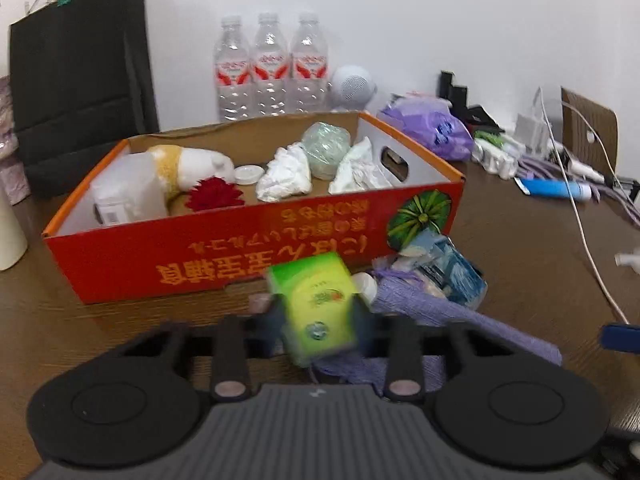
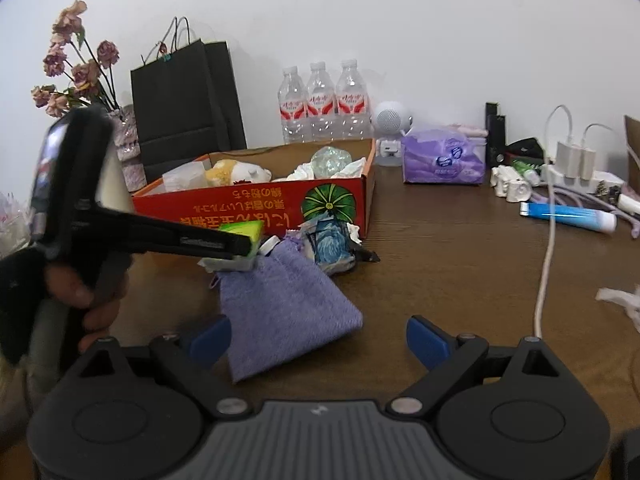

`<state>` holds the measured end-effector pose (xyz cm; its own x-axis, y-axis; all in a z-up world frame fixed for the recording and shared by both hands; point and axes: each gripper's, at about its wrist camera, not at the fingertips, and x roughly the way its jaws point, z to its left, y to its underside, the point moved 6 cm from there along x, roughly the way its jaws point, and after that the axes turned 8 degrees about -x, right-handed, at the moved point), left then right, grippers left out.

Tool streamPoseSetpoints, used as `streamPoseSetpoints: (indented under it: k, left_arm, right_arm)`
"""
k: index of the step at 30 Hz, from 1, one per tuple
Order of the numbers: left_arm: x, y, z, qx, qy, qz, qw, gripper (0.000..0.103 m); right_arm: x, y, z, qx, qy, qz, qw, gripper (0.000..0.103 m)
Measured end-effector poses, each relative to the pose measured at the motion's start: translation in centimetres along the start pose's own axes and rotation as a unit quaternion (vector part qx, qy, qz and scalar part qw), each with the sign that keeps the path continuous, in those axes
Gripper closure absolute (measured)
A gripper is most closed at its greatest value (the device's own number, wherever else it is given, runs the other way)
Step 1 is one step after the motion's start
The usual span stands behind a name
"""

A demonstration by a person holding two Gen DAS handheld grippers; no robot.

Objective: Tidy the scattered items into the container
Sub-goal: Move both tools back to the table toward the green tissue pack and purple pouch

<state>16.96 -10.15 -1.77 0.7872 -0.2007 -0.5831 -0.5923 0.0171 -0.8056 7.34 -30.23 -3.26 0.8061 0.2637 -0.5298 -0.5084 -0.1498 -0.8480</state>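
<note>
My left gripper (image 1: 318, 318) is shut on a small green and yellow box (image 1: 316, 304) and holds it above the table, just in front of the red cardboard box (image 1: 224, 256). In the right wrist view the same green box (image 2: 250, 236) shows at the tip of the left gripper (image 2: 244, 246). A purple cloth pouch (image 2: 286, 308) lies on the table below it, with a blue crumpled packet (image 2: 330, 246) beside it. My right gripper (image 2: 318, 340) is open and empty, low over the table near the pouch. The red box (image 2: 256, 208) holds a plush toy, crumpled tissues and a red flower.
Three water bottles (image 1: 270, 68), a black paper bag (image 1: 80, 76) and a white speaker (image 1: 352, 84) stand behind the box. A purple tissue pack (image 2: 442, 160), a blue tube (image 2: 568, 216), chargers, a white cable (image 2: 546, 264) and a crumpled tissue (image 2: 622, 300) lie at the right.
</note>
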Motion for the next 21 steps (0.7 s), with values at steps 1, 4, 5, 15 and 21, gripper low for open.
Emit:
streamPoseSetpoints:
  k: [1,4,5,15,21]
  left_arm:
    - [-0.4,-0.1,0.3,-0.004,0.001,-0.004,1.0000,0.093]
    - [-1.4,-0.2,1.4,-0.030,0.025,0.005,0.9992,0.101]
    - [-1.7,-0.1,1.8,-0.036,0.028,0.005,0.9989,0.101]
    - [0.4,-0.4,-1.4,0.024,-0.007,0.007,0.9996,0.026]
    - [-0.7,-0.3,0.0,-0.025,0.000,-0.006,0.9997,0.100]
  right_arm:
    - [0.9,-0.4,0.0,0.000,-0.005,0.003,1.000,0.014]
    - [3.2,-1.4,0.1,-0.005,-0.023,0.015,1.000,0.019]
    - [3.9,-1.6,0.3,-0.009,-0.026,0.020,0.999,0.021]
    - [4.3,0.1,2.2,-0.047,-0.002,0.057,0.997,0.073]
    - [2.3,1.2,3.0,-0.044,0.004,0.052,0.998,0.096]
